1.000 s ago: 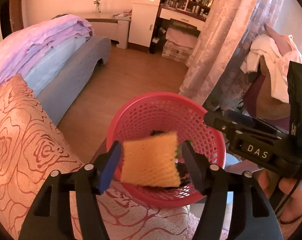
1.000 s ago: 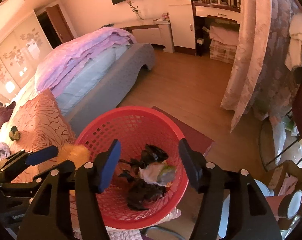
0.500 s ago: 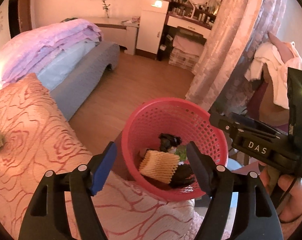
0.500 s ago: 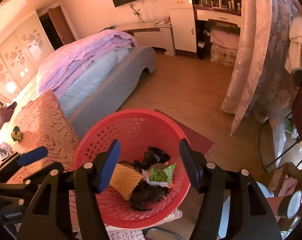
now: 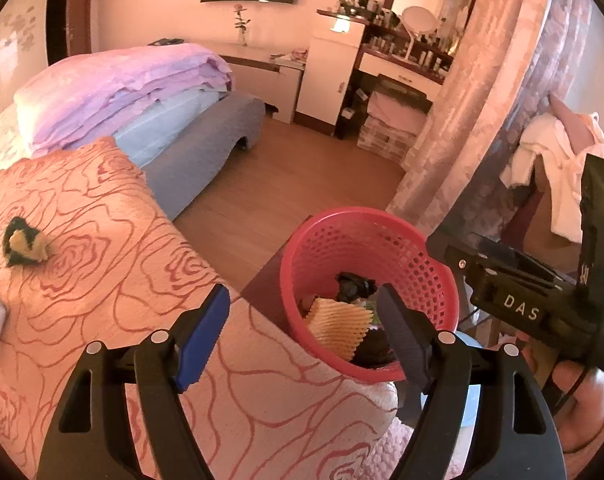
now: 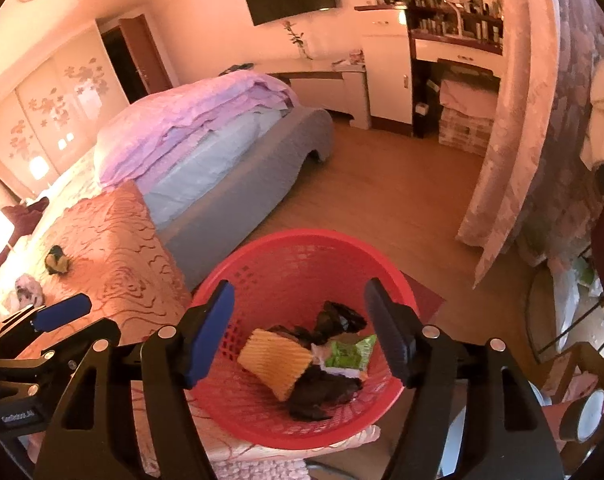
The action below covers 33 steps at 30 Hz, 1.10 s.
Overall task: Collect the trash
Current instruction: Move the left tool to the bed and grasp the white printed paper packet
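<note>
Now yellow foam net [image 6: 275,362] in red basket [image 6: 261,268], both tools empty

Two handheld grippers tilt downward side by side. The left gripper [image 5: 304,334] stands with jaws wide apart and empty, having just been opening. The right gripper [image 6: 297,326], gripped from below by a hand [image 5: 582,396], also spreads empty jaws, just opened further.
</note>
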{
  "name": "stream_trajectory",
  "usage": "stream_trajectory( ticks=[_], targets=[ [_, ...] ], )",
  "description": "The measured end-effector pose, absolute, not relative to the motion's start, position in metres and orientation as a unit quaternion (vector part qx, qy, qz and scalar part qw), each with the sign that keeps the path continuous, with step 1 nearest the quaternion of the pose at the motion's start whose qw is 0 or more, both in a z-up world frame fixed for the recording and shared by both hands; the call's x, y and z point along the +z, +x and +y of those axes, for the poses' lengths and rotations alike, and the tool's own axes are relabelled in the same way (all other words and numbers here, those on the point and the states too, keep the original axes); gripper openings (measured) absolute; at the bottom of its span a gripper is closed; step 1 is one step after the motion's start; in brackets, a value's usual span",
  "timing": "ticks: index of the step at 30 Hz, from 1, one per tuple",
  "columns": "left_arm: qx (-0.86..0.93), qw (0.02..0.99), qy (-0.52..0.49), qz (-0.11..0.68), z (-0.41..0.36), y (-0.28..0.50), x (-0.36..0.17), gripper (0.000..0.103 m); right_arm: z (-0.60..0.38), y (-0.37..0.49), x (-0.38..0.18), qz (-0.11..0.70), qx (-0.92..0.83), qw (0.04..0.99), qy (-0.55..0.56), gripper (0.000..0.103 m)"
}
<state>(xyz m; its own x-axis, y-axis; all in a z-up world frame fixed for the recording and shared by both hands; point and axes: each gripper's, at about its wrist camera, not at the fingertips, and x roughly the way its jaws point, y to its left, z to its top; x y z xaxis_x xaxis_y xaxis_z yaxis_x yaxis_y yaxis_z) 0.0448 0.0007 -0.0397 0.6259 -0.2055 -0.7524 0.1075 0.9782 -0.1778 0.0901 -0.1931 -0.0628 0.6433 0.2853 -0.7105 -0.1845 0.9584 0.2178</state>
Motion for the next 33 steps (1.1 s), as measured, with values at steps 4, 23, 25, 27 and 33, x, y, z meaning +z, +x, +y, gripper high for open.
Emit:
stream_trajectory(
  ticks=[4,23,25,27,33],
  targets=[
    [-0.072,0.903,-0.063,0.419,0.012,0.035,-0.036,0.074,-0.179,0.082,-0.059,0.397,0.150,0.904,0.054,0.066],
    [0.181,0.893,-0.151,0.382,0.192,-0.010,-0.021,0.076,-0.134,0.048,-0.041,0.375,0.208,0.903,0.013,0.067],
    [0.194,0.889,-0.163,0.382,0.207,-0.010,-0.022,0.076,-0.132,0.046,-0.041,0.375,0.211,0.903,0.010,0.067],
    [0.200,0.883,-0.175,0.386,0.217,-0.008,-0.024,0.076,-0.130,0.045,-0.041,0.375,0.213,0.902,0.008,0.067],
    [0.216,0.870,-0.178,0.407,0.235,0.003,-0.041,0.076,-0.129,0.045,-0.042,0.375,0.212,0.902,0.007,0.067]
  ],
)
